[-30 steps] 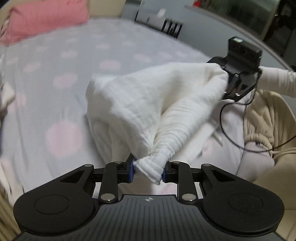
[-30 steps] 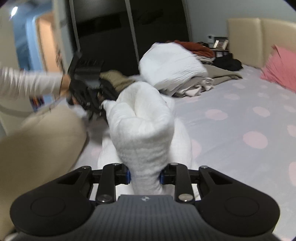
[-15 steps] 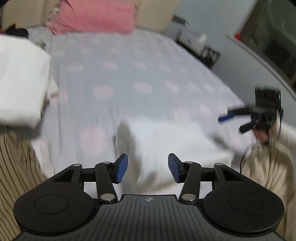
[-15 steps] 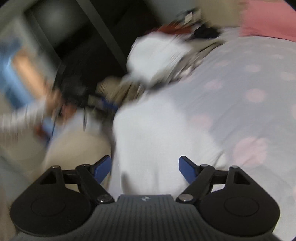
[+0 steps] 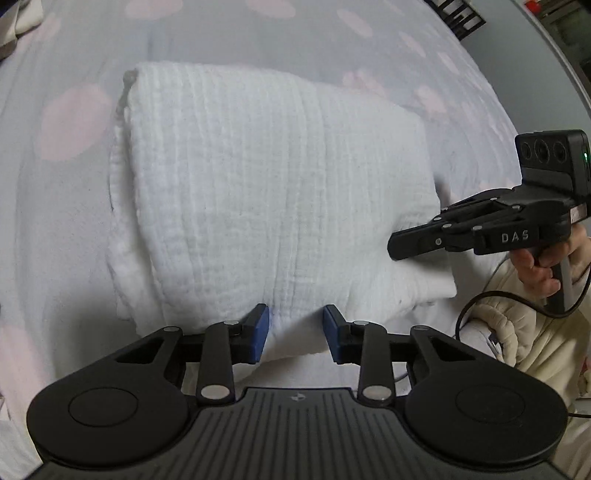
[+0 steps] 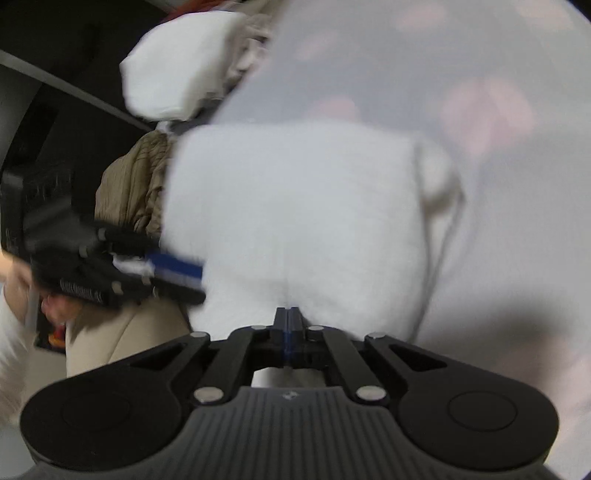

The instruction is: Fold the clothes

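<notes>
A white crinkled garment point(image 5: 273, 192) lies folded into a thick rectangle on the spotted bed sheet point(image 5: 66, 110). My left gripper point(image 5: 295, 332) is open, its blue pads on either side of the garment's near edge without pinching it. My right gripper point(image 6: 288, 325) is shut and empty, its tips at the near edge of the same garment point(image 6: 295, 221). The right gripper also shows in the left wrist view point(image 5: 399, 245), by the garment's right edge. The left gripper shows in the right wrist view point(image 6: 192, 273), blurred, at the garment's left side.
A pile of clothes with a white bundle point(image 6: 177, 70) and a tan ribbed piece point(image 6: 136, 188) lies past the garment's left side. A cable point(image 5: 517, 299) hangs from the right gripper over cream clothing point(image 5: 539, 347). A dark rack point(image 5: 458, 14) stands beyond the bed.
Both grippers let go of the white garment, which dropped folded onto the bed. The left gripper came back low to its near edge, still open. The right gripper shut.
</notes>
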The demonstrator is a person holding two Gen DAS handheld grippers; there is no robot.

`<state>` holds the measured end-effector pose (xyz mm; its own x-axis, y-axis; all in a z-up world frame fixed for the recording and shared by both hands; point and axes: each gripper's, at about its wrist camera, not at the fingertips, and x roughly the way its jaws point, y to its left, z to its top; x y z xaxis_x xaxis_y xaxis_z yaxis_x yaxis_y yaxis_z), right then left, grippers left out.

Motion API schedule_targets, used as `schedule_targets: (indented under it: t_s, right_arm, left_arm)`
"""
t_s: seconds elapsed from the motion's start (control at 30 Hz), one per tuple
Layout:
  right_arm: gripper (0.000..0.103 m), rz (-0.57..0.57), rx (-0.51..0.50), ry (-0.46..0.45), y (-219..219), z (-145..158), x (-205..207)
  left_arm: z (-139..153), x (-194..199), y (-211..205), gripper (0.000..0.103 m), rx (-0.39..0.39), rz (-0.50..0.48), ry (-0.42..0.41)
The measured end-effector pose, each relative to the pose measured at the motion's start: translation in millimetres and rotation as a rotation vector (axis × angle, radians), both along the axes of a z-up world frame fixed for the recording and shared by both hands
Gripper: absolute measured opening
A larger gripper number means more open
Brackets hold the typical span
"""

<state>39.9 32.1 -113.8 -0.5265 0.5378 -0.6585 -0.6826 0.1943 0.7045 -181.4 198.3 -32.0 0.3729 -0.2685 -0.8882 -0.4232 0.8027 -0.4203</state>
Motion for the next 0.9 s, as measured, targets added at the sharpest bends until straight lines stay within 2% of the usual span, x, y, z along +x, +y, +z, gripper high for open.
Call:
schedule_targets:
  t_s: [0.1, 0.13, 0.2, 0.27, 0.33, 0.4, 0.43, 0.47, 0.53, 0.6, 0.67, 0.73, 0.8, 0.9]
  right_arm:
    - [0.000, 0.006, 0.052, -0.036, 3.0, 12.5, -4.9]
    - [0.003, 0.012, 0.082, -0.057, 3.8, 19.2, -7.4]
    - [0.006, 0.008, 0.133, -0.046, 12.2, 27.0, -4.1]
    - [0.008, -0.022, 0.168, -0.042, 23.8, 35.2, 2.1]
    - [0.008, -0.037, 0.163, -0.079, 40.9, 36.5, 5.6]
    - [0.008, -0.013, 0.127, -0.085, 59.5, 28.7, 7.3]
    - [0.001, -0.007, 0.111, -0.098, 67.6, 24.8, 7.3]
    - [0.000, -0.004, 0.103, -0.111, 70.4, 22.8, 8.8]
    - [0.000, -0.032, 0.095, -0.130, 76.4, 19.3, 13.3]
    - [0.000, -0.063, 0.089, -0.156, 84.7, 15.8, 17.1]
    - [0.000, -0.070, 0.085, -0.166, 88.4, 13.9, 18.9]
    - [0.000, -0.068, 0.084, -0.177, 87.3, 14.7, 20.2]
    - [0.000, -0.054, 0.095, -0.187, 83.6, 18.3, 19.0]
    - [0.005, -0.013, 0.149, -0.133, 75.8, 25.0, 18.7]
  left_arm:
    - [6.2, -9.4, 5.8, 0.031, 0.014, 0.024, -0.030]
    - [9.3, -12.3, 5.1, 0.031, 0.023, 0.029, -0.046]
    - [16.1, -16.4, -1.8, 0.031, 0.035, 0.034, -0.084]
    - [22.2, -17.5, -11.8, 0.031, 0.024, 0.021, -0.116]
    - [25.2, -17.6, -25.7, 0.031, -0.001, -0.006, -0.127]
    - [24.5, -11.9, -39.8, 0.032, 0.021, -0.057, -0.102]
    - [22.0, -9.4, -44.5, 0.032, 0.026, -0.084, -0.083]
    - [18.9, -6.6, -48.9, 0.032, 0.026, -0.110, -0.063]
    - [3.0, 2.8, -52.3, 0.032, -0.034, -0.123, -0.010]
    - [-11.6, 12.2, -56.3, 0.032, 0.011, -0.129, 0.053]
    - [-17.6, 13.7, -48.3, 0.028, 0.024, -0.081, 0.072]
    - [-12.5, 14.8, -34.8, 0.028, 0.009, -0.027, 0.013]
    - [-12.9, 17.8, -23.7, 0.028, 0.015, 0.009, 0.010]
    - [-24.3, 23.5, -11.3, 0.027, -0.035, 0.044, 0.028]
